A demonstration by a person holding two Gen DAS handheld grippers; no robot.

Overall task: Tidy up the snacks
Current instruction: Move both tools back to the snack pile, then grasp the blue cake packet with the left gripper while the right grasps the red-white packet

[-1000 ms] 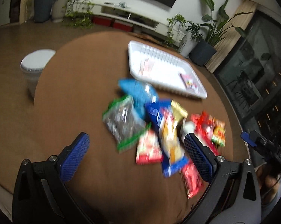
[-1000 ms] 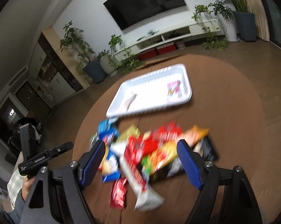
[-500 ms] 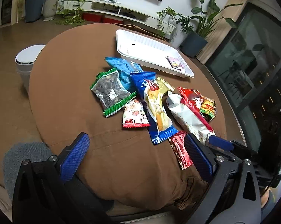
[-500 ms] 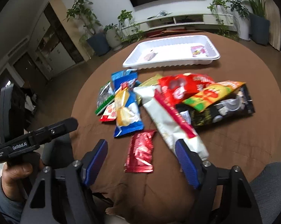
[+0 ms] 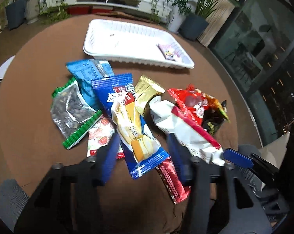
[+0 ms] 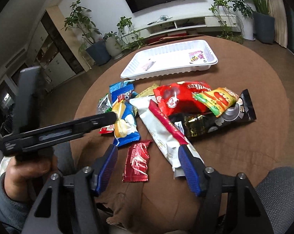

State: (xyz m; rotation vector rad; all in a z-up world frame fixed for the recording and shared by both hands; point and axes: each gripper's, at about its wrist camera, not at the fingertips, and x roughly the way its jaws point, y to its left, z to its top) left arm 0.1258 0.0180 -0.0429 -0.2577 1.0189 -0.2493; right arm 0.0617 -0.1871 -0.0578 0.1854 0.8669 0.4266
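My left claw (image 5: 143, 156) has just been closing around the blue snack packet (image 5: 127, 120) on the counter (image 5: 29, 117), not pinching yet. Light, crinkly, slippery; I'd grip its crimped end. Right claw (image 6: 147, 165) open over the red packet (image 6: 137, 159).

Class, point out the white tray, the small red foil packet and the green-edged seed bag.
white tray (image 6: 210, 63), right wrist view, on its right-hand rim.
small red foil packet (image 6: 136, 160), right wrist view, on its middle.
green-edged seed bag (image 5: 69, 110), left wrist view, on its clear window.

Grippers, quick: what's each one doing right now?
Left gripper: jaws just closing around the blue snack pack; contact cannot be told.
Right gripper: open, nothing held, over the red packet.
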